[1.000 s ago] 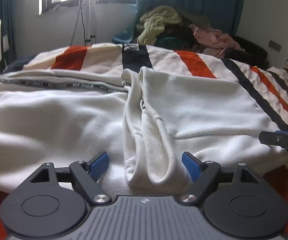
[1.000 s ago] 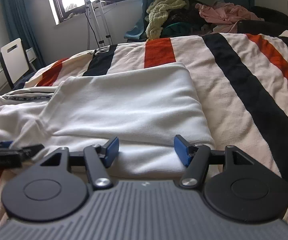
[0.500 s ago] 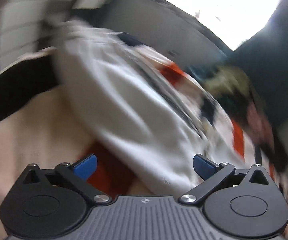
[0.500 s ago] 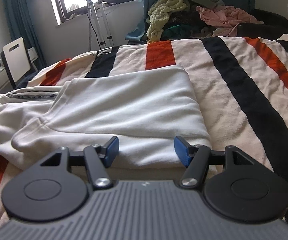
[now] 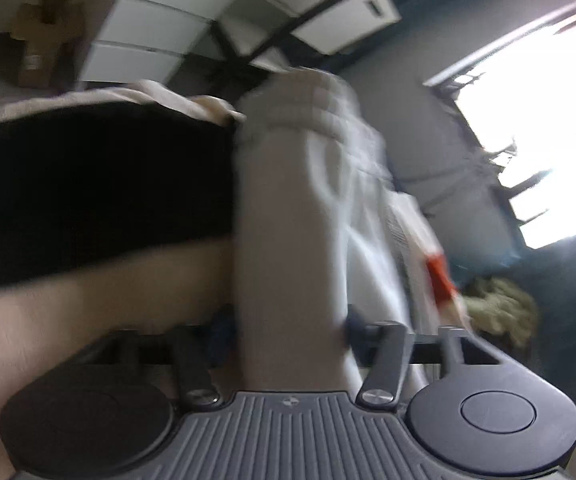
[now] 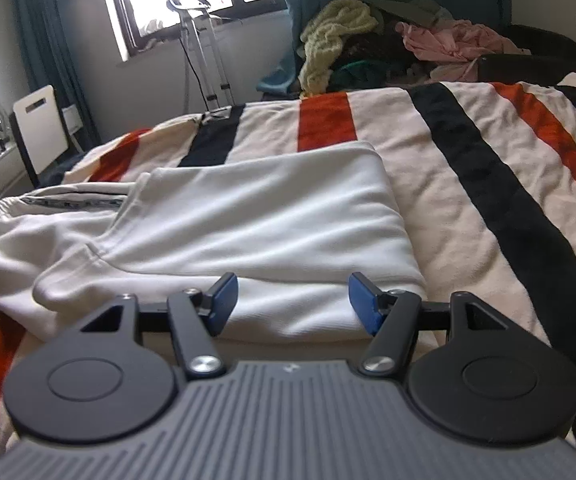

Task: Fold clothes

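Right wrist view, white trousers [image 6: 264, 220], side tape lettering unreadable

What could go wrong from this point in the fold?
1. The left wrist view is blurred and rolled sideways, with white cloth between the left gripper fingers; whether they are clamped on it is unclear, so it may slip.
2. The right gripper is open at the folded white garment, pinning nothing, so a pull from the left may drag the finished fold apart.
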Demonstrator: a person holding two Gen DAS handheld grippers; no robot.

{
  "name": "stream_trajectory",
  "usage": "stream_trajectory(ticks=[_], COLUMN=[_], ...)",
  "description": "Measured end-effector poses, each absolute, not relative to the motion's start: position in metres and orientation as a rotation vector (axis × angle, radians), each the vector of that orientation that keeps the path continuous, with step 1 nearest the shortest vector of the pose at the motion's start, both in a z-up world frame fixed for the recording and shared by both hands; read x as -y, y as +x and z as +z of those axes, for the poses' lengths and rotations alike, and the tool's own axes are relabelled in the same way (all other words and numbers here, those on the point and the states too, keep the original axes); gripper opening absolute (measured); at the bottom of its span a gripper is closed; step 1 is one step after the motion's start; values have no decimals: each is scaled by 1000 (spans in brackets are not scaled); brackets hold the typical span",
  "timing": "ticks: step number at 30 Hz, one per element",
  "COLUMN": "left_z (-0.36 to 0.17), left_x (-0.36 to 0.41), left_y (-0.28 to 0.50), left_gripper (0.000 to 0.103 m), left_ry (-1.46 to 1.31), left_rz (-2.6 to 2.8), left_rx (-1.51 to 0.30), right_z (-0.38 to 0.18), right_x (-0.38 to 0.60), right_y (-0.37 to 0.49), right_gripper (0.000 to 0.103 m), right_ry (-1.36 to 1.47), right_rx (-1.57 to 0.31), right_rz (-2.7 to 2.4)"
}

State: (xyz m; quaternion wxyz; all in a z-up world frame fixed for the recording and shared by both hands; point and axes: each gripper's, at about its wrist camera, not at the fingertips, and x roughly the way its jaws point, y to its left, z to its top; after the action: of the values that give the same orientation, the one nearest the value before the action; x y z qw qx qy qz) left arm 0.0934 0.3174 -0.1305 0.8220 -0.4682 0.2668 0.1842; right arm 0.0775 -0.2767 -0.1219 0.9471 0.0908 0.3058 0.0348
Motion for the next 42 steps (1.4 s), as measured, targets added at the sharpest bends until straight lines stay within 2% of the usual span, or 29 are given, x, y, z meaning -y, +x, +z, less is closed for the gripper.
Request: stream_trajectory(ticks=[1,2,3,4,11,17,21,25,28,32,34,35,37,38,39,41,42], left_z=[-133,-130,-126,-123,-30,44,61,34,-16,-99,-130,-144,-146,-141,-137,-125,-120], left_x=[-323,-323,-324,-324,-233,-127,-18,87,151,199,198,195,190,186,181,175,168], left_y=[96,96,96,96,102,109,106,99,91,91,104,110,109,112,115,105,100], left_gripper=[24,10,8,8,7,7,7,7,7,8,10,13,19,33,55,73,79], left_ry=[-1006,-992,-977,-962,-317,-209,-72,58,208,397,458,485,487,487,488,473,482], left_rz=[397,396,394,392,326,201,66,-82,-196,-333,-368,-386,-416,-424,-433,-444,-440], left_rx=[-563,-539,-516,-493,-311,-161,-40,-19,-69,-253,-359,-409,-389,-383,-377,-383,-384], right_z=[-124,-128,-133,-136,-137,-104,-90,-77,-72,-81,-91,-96,-105,-109,-111,-112,-113], right_x=[275,274,275,275,276,304,340,378,403,428,432,434,437,438,438,434,432], right_y=[78,80,82,84,86,75,65,56,49,49,55,58,64,67,69,70,71], right_gripper=[64,63,63,63,63,63,64,65,66,65,65,66,66,66,66,66,66], right_ry=[173,164,162,161,170,297,412,523,595,676,710,734,781,801,814,822,829], right_rx=[-628,-641,-661,-675,-682,-584,-506,-428,-378,-367,-397,-413,-444,-457,-465,-469,-470], right_rz=[69,67,67,66,52,-10,-88,-173,-230,-269,-256,-242,-216,-207,-197,-173,-156])
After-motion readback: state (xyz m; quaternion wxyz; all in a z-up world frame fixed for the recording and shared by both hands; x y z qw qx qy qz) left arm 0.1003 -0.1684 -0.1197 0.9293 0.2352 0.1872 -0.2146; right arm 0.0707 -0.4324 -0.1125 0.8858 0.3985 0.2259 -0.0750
